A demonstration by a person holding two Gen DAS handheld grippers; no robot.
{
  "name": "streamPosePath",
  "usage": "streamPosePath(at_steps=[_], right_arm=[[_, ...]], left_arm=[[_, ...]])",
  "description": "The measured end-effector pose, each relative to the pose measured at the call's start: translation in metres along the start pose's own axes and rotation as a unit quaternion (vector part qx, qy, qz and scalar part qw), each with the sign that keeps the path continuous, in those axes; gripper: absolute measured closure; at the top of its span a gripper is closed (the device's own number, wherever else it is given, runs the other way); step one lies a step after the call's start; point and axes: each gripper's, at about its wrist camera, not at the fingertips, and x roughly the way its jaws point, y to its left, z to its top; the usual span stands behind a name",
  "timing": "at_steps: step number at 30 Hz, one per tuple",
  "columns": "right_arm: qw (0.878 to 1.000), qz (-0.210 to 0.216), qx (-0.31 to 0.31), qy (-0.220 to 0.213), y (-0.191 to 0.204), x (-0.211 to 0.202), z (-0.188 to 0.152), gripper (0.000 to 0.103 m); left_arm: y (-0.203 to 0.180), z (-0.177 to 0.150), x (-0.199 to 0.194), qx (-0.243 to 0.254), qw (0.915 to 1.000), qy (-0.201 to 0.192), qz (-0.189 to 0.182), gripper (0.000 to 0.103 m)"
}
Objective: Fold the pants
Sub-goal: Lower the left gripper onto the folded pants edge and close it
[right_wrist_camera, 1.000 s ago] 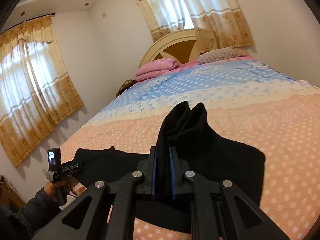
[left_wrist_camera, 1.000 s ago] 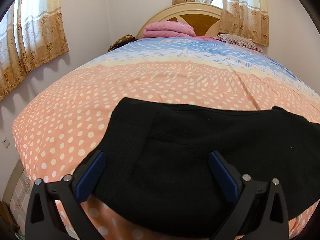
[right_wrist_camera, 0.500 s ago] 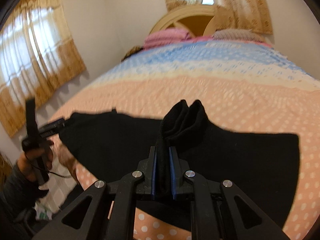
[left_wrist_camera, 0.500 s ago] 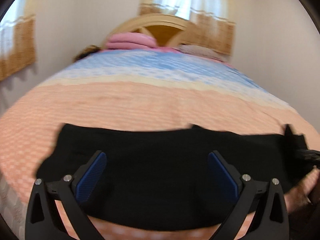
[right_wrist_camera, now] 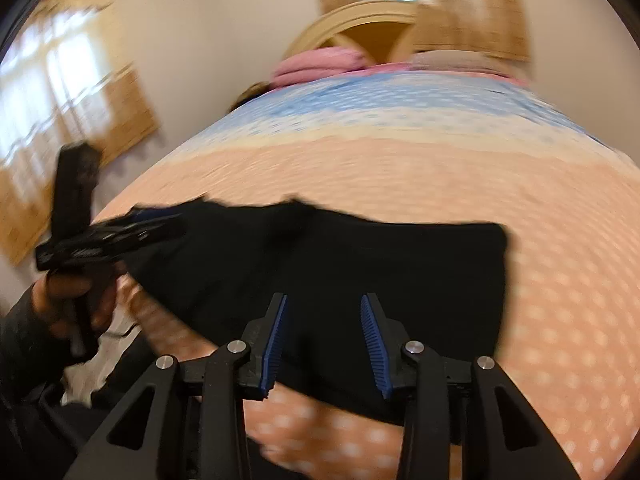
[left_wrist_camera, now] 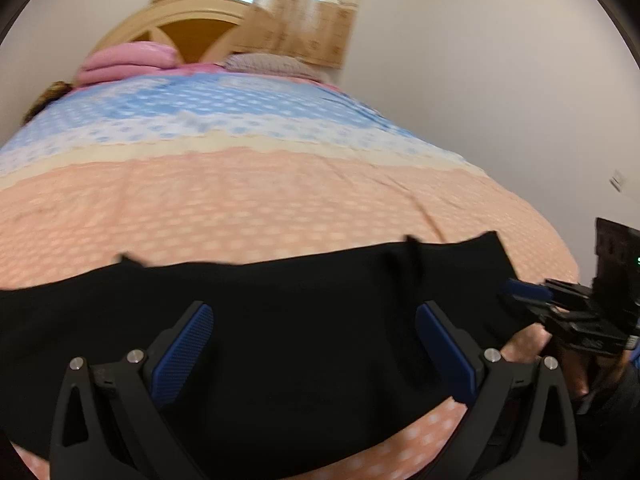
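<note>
The black pants (left_wrist_camera: 304, 320) lie flat across the near end of the bed, also in the right wrist view (right_wrist_camera: 360, 264). My left gripper (left_wrist_camera: 316, 344) is open wide just above the pants, holding nothing. My right gripper (right_wrist_camera: 324, 336) is open over the pants' near edge, empty. The right gripper also shows at the right edge of the left wrist view (left_wrist_camera: 524, 292), at the pants' right end. The left gripper shows at the left of the right wrist view (right_wrist_camera: 160, 220), at the pants' left end. Both views are blurred.
The bed (left_wrist_camera: 280, 200) has a peach and blue dotted cover. Pink folded bedding (left_wrist_camera: 128, 60) and a pillow (left_wrist_camera: 272, 66) lie by the wooden headboard (left_wrist_camera: 188, 28). Curtained windows (right_wrist_camera: 72, 92) stand on the walls. The bed's near edge is right below both grippers.
My right gripper has opened and let go of the raised fold of pants, which now lies flat. Both grippers have swung, the left view turning right, the right view turning left.
</note>
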Motion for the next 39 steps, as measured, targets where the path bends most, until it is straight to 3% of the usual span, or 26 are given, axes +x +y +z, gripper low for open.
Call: streamPosePath(at_steps=[3, 6, 10, 13, 16, 19, 21, 24, 31, 39], right_arm=[[0.999, -0.012, 0.046, -0.013, -0.022, -0.003, 0.000, 0.063], [0.999, -0.020, 0.041, -0.029, -0.024, -0.008, -0.001, 0.063], [0.998, -0.029, 0.035, -0.044, -0.025, -0.012, -0.006, 0.062], [0.998, -0.031, 0.039, -0.041, -0.027, -0.008, -0.007, 0.061], [0.998, -0.034, 0.044, -0.041, -0.027, -0.005, -0.007, 0.061], [0.997, -0.041, 0.038, -0.046, -0.025, -0.003, -0.008, 0.060], [0.997, -0.044, 0.035, -0.051, -0.023, -0.003, -0.009, 0.060], [0.997, -0.042, 0.036, -0.057, -0.022, -0.003, -0.010, 0.060], [0.995, -0.048, 0.026, -0.080, -0.016, -0.008, -0.013, 0.056], [0.993, -0.061, 0.010, -0.097, -0.013, -0.016, -0.013, 0.055]], left_arm=[[-0.023, 0.006, 0.021, 0.018, 0.9996, 0.020, -0.011, 0.001], [-0.036, 0.009, 0.042, 0.022, 0.9987, 0.042, -0.017, 0.009], [-0.044, 0.008, 0.058, 0.007, 0.9978, 0.058, -0.030, 0.009], [-0.057, 0.003, 0.062, 0.032, 0.9974, 0.062, -0.022, 0.020], [-0.067, 0.001, 0.061, 0.052, 0.9967, 0.059, -0.019, 0.036], [-0.067, 0.000, 0.062, 0.049, 0.9972, 0.053, -0.021, 0.058], [-0.064, 0.000, 0.060, 0.043, 0.9978, 0.047, -0.020, 0.079], [-0.055, -0.003, 0.051, 0.023, 0.9985, 0.034, -0.036, 0.088], [-0.058, -0.004, 0.031, 0.026, 0.9984, 0.007, -0.050, 0.092], [-0.043, 0.001, 0.006, 0.017, 0.9991, -0.033, -0.020, 0.092]])
